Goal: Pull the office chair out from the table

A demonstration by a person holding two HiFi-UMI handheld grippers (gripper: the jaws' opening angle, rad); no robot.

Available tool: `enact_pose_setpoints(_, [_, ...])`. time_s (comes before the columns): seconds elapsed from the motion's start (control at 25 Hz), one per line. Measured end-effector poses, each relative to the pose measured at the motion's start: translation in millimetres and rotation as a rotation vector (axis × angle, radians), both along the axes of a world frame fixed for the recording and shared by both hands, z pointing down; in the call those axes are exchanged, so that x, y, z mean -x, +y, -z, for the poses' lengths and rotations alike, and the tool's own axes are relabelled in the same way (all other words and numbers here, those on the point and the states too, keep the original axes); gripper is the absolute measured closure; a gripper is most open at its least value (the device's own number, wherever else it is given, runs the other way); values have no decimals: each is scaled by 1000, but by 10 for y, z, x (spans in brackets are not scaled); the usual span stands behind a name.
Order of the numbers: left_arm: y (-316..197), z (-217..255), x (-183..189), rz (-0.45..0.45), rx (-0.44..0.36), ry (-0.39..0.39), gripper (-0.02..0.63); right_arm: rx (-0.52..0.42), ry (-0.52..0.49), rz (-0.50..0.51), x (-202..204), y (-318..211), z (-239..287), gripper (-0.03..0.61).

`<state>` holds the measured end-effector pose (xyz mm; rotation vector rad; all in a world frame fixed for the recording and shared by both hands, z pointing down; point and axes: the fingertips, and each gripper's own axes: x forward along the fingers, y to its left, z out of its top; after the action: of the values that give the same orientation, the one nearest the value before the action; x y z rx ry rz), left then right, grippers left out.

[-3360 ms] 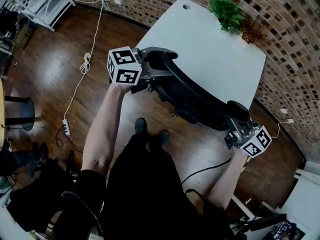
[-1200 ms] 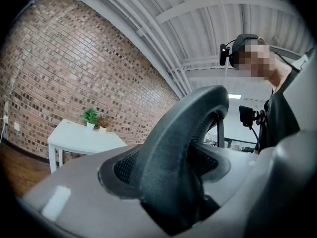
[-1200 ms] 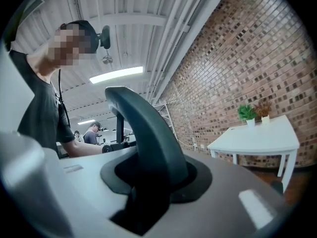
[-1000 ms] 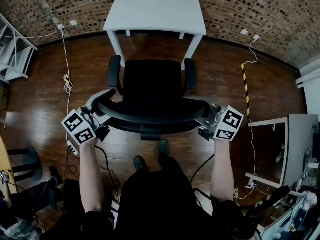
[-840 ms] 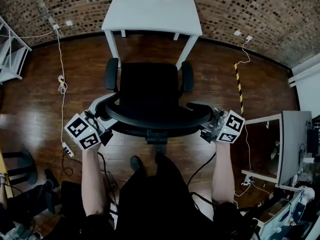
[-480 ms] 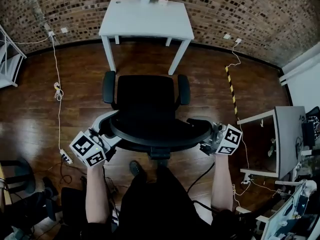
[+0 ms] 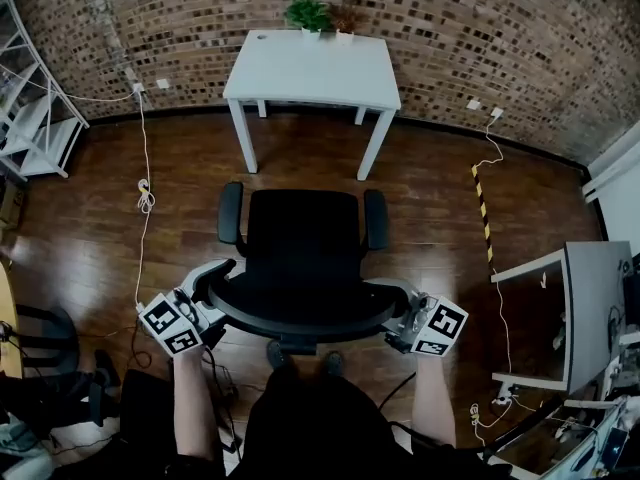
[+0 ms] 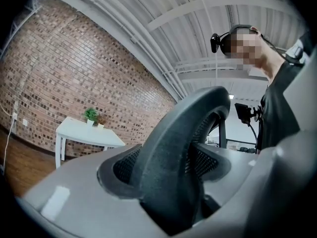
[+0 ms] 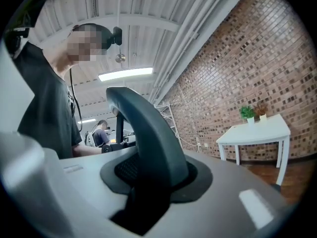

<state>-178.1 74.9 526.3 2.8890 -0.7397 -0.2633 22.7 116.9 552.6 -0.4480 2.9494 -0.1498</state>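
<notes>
A dark wooden floor (image 7: 90, 238) runs up to a brick wall (image 7: 520, 38), and against that wall stands the white counter (image 7: 310, 68). The black office chair (image 7: 300, 243) stands on the floor well apart from the counter, with a strip of bare boards between its seat front and the counter's legs. Its seat and both armrests face the counter, and its backrest is turned toward the person. The person stands right behind the chair, shoes (image 7: 278, 354) just under the backrest. Both forearms reach forward almost level and roughly parallel, the left forearm (image 7: 192, 403) on one side of the body and the right forearm (image 7: 430, 418) on the other. The left gripper (image 7: 213, 286) sits at the left end of the curved top rim (image 7: 300, 325) of the backrest. In its own view the dark rim fills the gap between the grey jaws, which hold it at a middling width and have just been easing a little wider. The right gripper (image 7: 396, 308) grips the rim's right end the same way, its jaws set fairly narrow on the rim. Both marker cubes point back toward the person. Two small potted plants (image 7: 307, 13) stand at the counter's far edge by the wall.
</notes>
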Motion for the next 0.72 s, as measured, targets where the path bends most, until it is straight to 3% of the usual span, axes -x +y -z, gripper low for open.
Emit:
enact_pose_setpoints(0.4, [-47,-92,-296,1,-6,5,209,-47,-28,-45,-321,-2,84,423])
enact_pose_setpoints(0.52, [146,-214,-323,89,-25,-5,190,-68,-15,-63,-408,208,-47,403])
enact_pose_setpoints(0.64, [501,-296,-195,219,-140,-13,165,-133,-26,-163,-673,523,-93,363])
enact_pose_setpoints(0.72, [731,-298,17,313,-204,18,164,-180,-93,-246,-1006,795,-25,373])
